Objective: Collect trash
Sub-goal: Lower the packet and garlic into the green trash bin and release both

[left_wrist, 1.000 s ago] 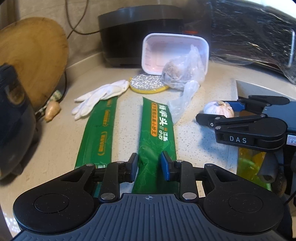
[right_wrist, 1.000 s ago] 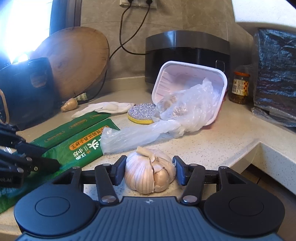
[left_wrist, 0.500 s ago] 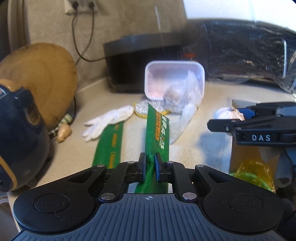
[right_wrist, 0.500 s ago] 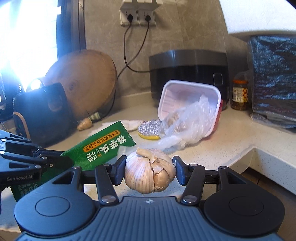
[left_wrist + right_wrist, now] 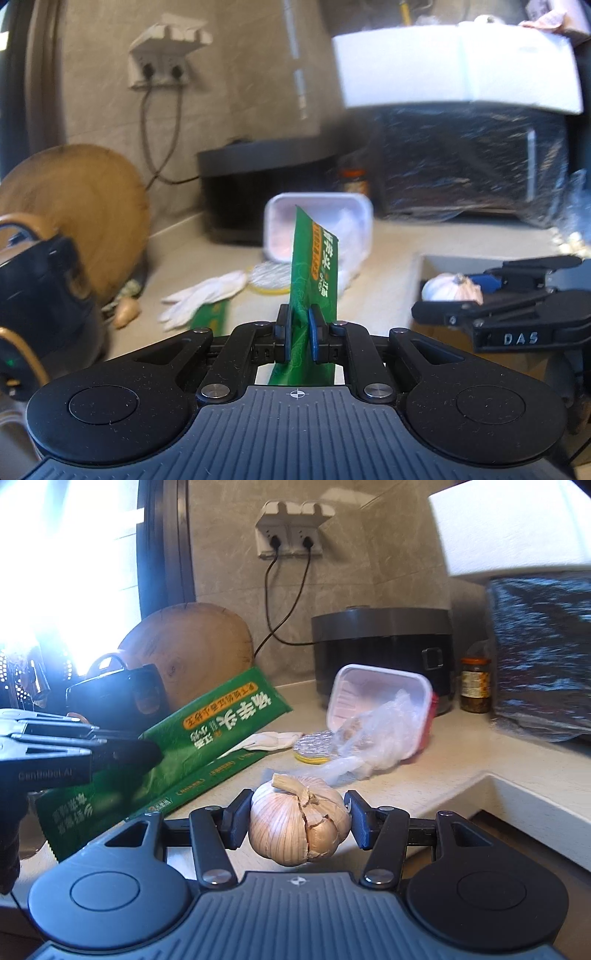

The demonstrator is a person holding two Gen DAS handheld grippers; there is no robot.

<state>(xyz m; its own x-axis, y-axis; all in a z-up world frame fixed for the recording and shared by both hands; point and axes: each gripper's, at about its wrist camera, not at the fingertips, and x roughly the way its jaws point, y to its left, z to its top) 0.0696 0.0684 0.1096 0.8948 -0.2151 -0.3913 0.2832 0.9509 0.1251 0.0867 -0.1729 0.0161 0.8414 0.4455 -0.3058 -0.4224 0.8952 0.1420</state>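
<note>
Green wrapper (image 5: 314, 266), lower end hidden

Green wrapper (image 5: 314, 266) pinched upright off the counter (a second (image 5: 210, 317) lies flat); garlic bulb (image 5: 299, 819) held aloft

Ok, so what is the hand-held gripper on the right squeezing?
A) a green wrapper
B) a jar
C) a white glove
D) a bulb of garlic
D: in the right wrist view the right hand-held gripper has its pads pressed on both sides of the garlic bulb, lifted off the counter; the green wrapper is pinched by the left hand-held gripper instead.
</note>
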